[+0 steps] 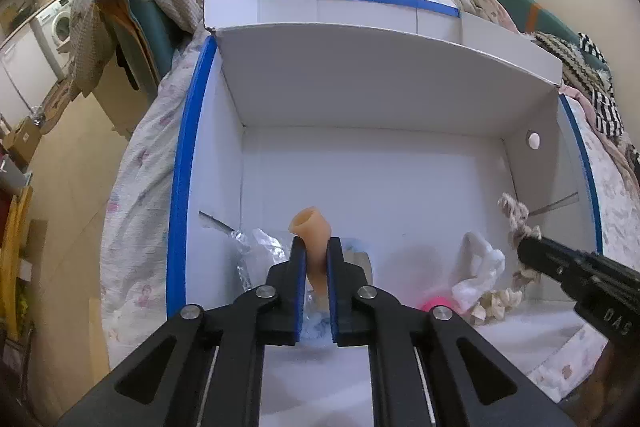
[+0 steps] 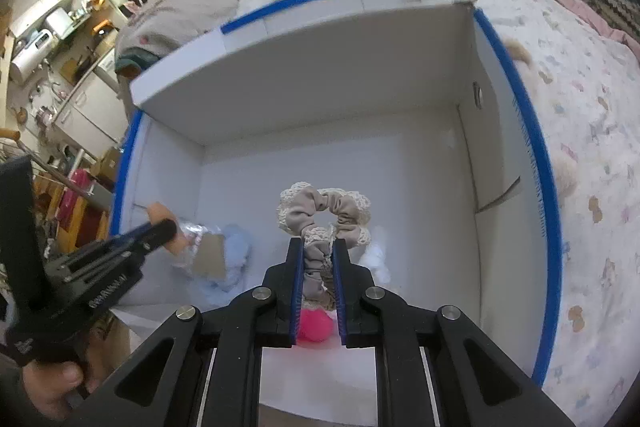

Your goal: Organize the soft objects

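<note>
**Gripping two soft items over a white box on the bed**

Clamping an orange rubbery tube point(image 1: 310, 227), the left gripper point(image 1: 316, 247) holds it upright between its blue-lined fingers point(image 1: 298, 291), the flared open end sticking up past the tips. It hangs over the near left part of a white box point(image 1: 360, 167) with blue-taped edges, which sits on a floral bedspread point(image 1: 132, 227). Below the tube lie crinkled clear plastic point(image 1: 260, 247) and a pale blue fluffy item point(image 2: 236, 259).

Over the box's near middle, the right gripper point(image 2: 318, 247) is closed on a beige scrunchie with cream lace trim point(image 2: 324, 215), its loop standing up beyond the fingertips. A bright pink ball point(image 2: 316, 325) rests on the box floor just under those fingers, and a white plastic bag point(image 1: 480, 267) lies near it toward the right. The far half of the box floor is bare.
</note>
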### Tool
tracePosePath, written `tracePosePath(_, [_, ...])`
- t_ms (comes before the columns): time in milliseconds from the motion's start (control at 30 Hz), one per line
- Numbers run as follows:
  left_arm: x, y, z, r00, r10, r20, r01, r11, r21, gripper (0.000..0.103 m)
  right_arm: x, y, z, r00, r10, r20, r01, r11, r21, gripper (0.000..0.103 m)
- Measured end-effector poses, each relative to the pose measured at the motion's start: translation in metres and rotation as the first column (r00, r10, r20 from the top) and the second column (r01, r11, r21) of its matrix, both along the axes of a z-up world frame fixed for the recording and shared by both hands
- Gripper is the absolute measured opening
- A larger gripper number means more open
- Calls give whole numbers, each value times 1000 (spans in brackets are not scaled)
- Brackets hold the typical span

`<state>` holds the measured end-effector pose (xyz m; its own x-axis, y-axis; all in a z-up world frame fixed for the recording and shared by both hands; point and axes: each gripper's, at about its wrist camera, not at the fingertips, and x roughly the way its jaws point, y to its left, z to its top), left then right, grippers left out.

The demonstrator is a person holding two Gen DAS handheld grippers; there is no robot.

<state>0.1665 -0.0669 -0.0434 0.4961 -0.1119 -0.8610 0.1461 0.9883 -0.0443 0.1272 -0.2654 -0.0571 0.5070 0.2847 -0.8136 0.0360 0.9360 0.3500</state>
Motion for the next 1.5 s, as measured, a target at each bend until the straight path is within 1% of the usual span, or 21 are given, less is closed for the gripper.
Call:
tracePosePath(100, [1, 0, -1, 1000, 12, 16, -12, 1000, 21, 11, 3, -2, -6, 1000, -10, -21, 10, 1000, -6, 16])
tracePosePath(167, [2, 0, -2, 1000, 18, 11, -18, 1000, 25, 19, 4, -6, -10, 999, -32, -39, 32, 999, 1, 16])
tracePosePath(267, [3, 0, -4, 1000, 28, 7, -28, 999, 31, 23, 5, -10, -10, 998, -53, -43, 54, 998, 13, 16])
tracePosePath(300, [2, -1, -4, 1000, 28, 10, -28, 999, 36, 26, 5, -10, -9, 998, -55, -41, 55, 998, 12, 16])
tracePosePath(367, [2, -2, -3, 1000, 26, 12, -26, 999, 36, 43, 5, -11, -8, 998, -55, -36, 56, 998, 22, 17])
tracePosePath(400, [1, -2, -2, 1000, 27, 15, -27, 999, 34, 48, 6, -10, -8, 998, -55, -34, 55, 998, 27, 19])
tracePosePath(433, [1, -1, -1, 999, 30, 18, -31, 999, 34, 56, 5, -10, -7, 998, -55, -31, 56, 998, 29, 22])
tracePosePath(467, [0, -1, 1, 999, 34, 24, -35, 999, 31, 58, 4, -11, -7, 998, -56, -29, 57, 998, 31, 24])
tracePosePath(567, [-5, 0, 8, 998, 38, 55, -40, 999, 34, 59, 3, -12, -5, 998, -58, -21, 59, 997, 41, 28])
tracePosePath(600, [-6, 0, 11, 997, 39, 60, -41, 998, 39, 59, 2, -12, -4, 998, -56, -16, 57, 997, 42, 32])
tracePosePath(667, [-8, 1, 14, 997, 35, 66, -38, 999, 35, 60, 1, -11, 1, 999, -54, 7, 53, 997, 56, 54])
tracePosePath(700, [-9, 2, 16, 997, 29, 69, -32, 999, 30, 60, 0, -13, 3, 998, -56, 23, 54, 996, 64, 69])
tracePosePath(800, [-14, 5, 22, 998, 8, 67, -9, 1000, 3, 60, -2, -11, 11, 997, -52, 59, 48, 996, 71, 72])
tracePosePath(867, [-18, 10, 30, 996, 34, 83, -34, 999, 1, 60, -2, -11, 14, 996, -53, 71, 47, 995, 84, 80])
tracePosePath(900, [-20, 12, 32, 995, 41, 87, -41, 999, -7, 60, -2, -11, 16, 995, -58, 77, 52, 995, 85, 88])
tracePosePath(933, [-21, 14, 34, 995, 49, 88, -48, 999, -12, 60, -3, -11, 18, 994, -64, 86, 57, 995, 84, 98])
tracePosePath(967, [-22, 16, 37, 994, 62, 87, -60, 998, -17, 60, -4, -11, 20, 993, -68, 95, 60, 995, 83, 102])
tracePosePath(1200, [-36, 27, 50, 990, 100, 97, -97, 995, -31, 61, -11, -15, 29, 986, -103, 131, 90, 991, 99, 103])
tracePosePath(1333, [-44, 36, 53, 989, 108, 102, -106, 994, -27, 70, -19, -16, 34, 981, -123, 149, 109, 989, 99, 103])
tracePosePath(1433, [-50, 46, 55, 989, 125, 80, -121, 992, -46, 72, -28, -14, 36, 981, -124, 151, 110, 989, 101, 103])
tracePosePath(1500, [-56, 51, 59, 988, 126, 86, -123, 991, -50, 81, -34, -12, 37, 982, -121, 148, 106, 989, 105, 103])
